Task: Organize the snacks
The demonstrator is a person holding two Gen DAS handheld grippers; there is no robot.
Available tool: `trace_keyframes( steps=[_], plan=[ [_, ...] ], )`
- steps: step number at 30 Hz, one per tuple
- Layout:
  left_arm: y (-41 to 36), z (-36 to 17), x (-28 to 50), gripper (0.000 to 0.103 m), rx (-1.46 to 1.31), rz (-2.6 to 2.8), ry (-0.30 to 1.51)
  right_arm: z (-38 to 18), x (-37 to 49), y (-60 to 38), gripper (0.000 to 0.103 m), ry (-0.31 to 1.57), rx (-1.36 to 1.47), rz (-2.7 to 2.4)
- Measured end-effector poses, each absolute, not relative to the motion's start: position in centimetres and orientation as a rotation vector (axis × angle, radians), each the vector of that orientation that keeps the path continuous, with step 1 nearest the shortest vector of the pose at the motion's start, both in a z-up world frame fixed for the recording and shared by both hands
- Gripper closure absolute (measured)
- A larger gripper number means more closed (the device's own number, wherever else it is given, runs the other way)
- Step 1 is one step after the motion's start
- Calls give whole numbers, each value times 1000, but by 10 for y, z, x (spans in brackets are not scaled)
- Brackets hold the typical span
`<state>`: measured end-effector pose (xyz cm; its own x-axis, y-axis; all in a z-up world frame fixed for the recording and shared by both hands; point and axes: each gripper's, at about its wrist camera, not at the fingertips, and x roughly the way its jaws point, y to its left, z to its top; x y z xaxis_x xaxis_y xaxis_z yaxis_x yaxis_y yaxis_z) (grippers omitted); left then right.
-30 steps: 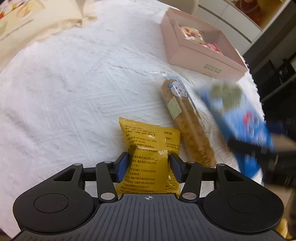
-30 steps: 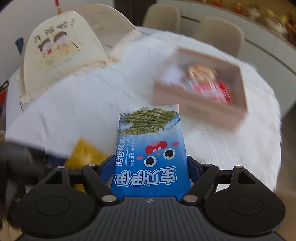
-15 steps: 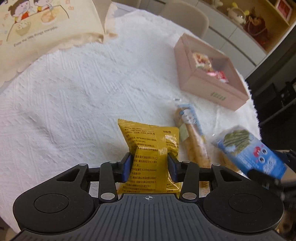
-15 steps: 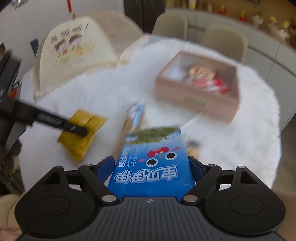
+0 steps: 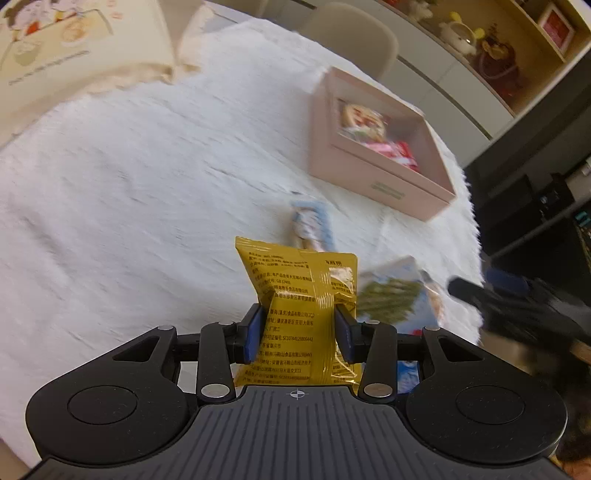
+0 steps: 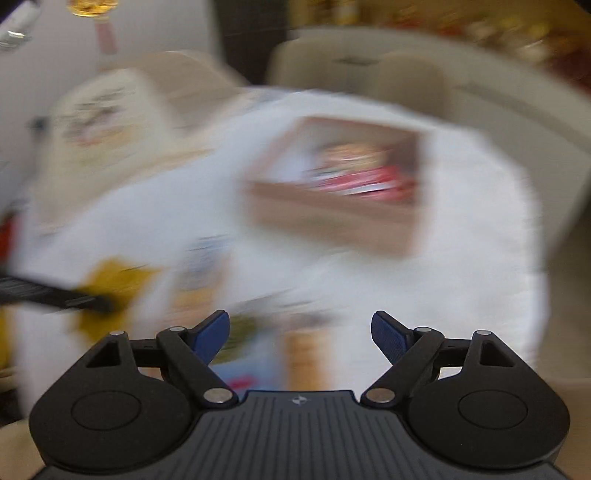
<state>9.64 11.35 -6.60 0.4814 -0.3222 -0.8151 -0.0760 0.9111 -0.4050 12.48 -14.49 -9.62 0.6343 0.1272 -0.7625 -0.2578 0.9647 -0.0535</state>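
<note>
My left gripper (image 5: 298,328) is shut on a yellow snack packet (image 5: 301,291) and holds it above the white tablecloth. A pink box (image 5: 380,147) with several snacks inside stands at the far right of the table; it also shows, blurred, in the right wrist view (image 6: 340,184). A long biscuit pack (image 5: 310,225) lies between the packet and the box. The blue seaweed packet (image 5: 391,295) lies on the table just right of my left gripper. My right gripper (image 6: 300,332) is open and empty above it; that view is heavily blurred.
A cream cartoon-printed cushion (image 5: 74,44) lies at the table's far left. Beige chairs (image 5: 351,33) stand behind the table. A shelf with toys (image 5: 491,40) is at the back right. The table's right edge (image 5: 469,206) drops off near the box.
My right gripper has opened and let go of the blue seaweed packet, which now lies on the table. My left gripper has lifted the yellow packet and tilted toward the box.
</note>
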Motion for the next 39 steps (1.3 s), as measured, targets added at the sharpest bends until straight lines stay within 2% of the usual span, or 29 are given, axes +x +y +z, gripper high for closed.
trace_keyframes(
  steps=[7, 20, 31, 39],
  plan=[
    [86, -72, 98, 58, -398, -158, 1104, -132, 135, -142, 23, 982, -135, 335],
    [81, -73, 98, 58, -391, -54, 1106, -121, 122, -135, 23, 992, -198, 447],
    [96, -69, 78, 58, -416, 139, 1042, -127, 126, -111, 23, 1006, -39, 665],
    [90, -72, 70, 59, -426, 148, 1038, -136, 123, -131, 23, 1000, -258, 624]
  ],
)
